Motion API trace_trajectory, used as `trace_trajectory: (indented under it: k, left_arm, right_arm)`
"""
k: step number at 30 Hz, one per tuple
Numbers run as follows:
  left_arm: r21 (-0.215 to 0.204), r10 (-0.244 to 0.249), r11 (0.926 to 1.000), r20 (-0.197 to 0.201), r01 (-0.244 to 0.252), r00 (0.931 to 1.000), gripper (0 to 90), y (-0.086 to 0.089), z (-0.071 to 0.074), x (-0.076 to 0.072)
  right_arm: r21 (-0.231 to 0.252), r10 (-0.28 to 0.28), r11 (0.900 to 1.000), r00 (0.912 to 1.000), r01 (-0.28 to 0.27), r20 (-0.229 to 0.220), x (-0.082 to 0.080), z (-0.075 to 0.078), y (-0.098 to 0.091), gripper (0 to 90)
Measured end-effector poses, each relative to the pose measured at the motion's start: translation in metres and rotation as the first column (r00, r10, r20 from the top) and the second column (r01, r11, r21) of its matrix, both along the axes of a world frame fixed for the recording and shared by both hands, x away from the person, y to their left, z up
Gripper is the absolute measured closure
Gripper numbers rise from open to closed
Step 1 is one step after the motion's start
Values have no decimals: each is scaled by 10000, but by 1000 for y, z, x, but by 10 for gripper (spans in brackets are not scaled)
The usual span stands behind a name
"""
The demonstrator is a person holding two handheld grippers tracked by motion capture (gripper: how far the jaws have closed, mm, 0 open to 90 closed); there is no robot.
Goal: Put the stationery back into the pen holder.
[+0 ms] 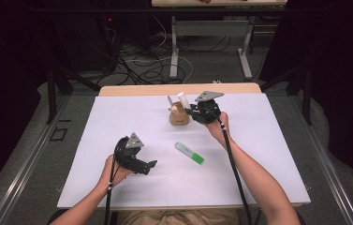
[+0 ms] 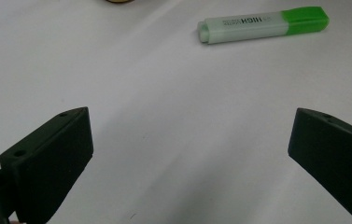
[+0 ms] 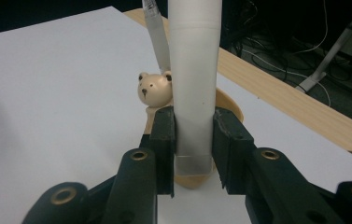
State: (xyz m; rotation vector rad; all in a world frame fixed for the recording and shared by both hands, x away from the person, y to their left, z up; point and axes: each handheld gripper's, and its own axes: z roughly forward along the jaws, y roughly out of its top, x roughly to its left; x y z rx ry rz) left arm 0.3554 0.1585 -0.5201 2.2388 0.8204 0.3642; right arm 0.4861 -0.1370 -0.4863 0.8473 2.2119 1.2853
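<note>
While the right tool (image 1: 187, 108) reaches over the far middle of the white surface (image 1: 118, 122) in the high view, its jaws pinch a white marker (image 1: 182, 99) that stands nearly upright just above a tan bear-shaped holder (image 1: 179, 115), with a second pen (image 1: 170, 101) leaning out of the same holder. Nearer the person, the left tool (image 1: 151, 165) hovers with its jaws spread and nothing between them, well apart from a green highlighter (image 1: 189, 153) lying flat on the surface between the two hands. From the left gripper view, the highlighter (image 2: 263, 24) lies crosswise beyond the wide-open jaws, green cap at the right. From the right gripper view, the two black jaws press on the lower part of the white marker (image 3: 195, 70), whose tip sits over the holder's rim (image 3: 232, 105), beside the small bear head (image 3: 154, 88) and the second pen (image 3: 158, 39).
</note>
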Motion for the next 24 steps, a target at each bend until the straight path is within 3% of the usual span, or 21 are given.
trace_trajectory:
  k: [14, 20, 24]
  left_arm:
    - [1, -132, 9999, -105, 132, 9999, 2, 2, 2, 1]
    - [-76, -54, 10000, 32, 54, 10000, 2, 1, 1, 1]
    - [14, -131, 9999, -94, 131, 9999, 2, 2, 2, 1]
  right_arm:
    - [331, -450, 9984, 9990, 453, -81, 24, -8, 15, 709]
    - [273, -565, 9980, 9983, 569, -168, 30, -16, 19, 709]
    - [161, -685, 9975, 9973, 690, -244, 32, -21, 22, 705]
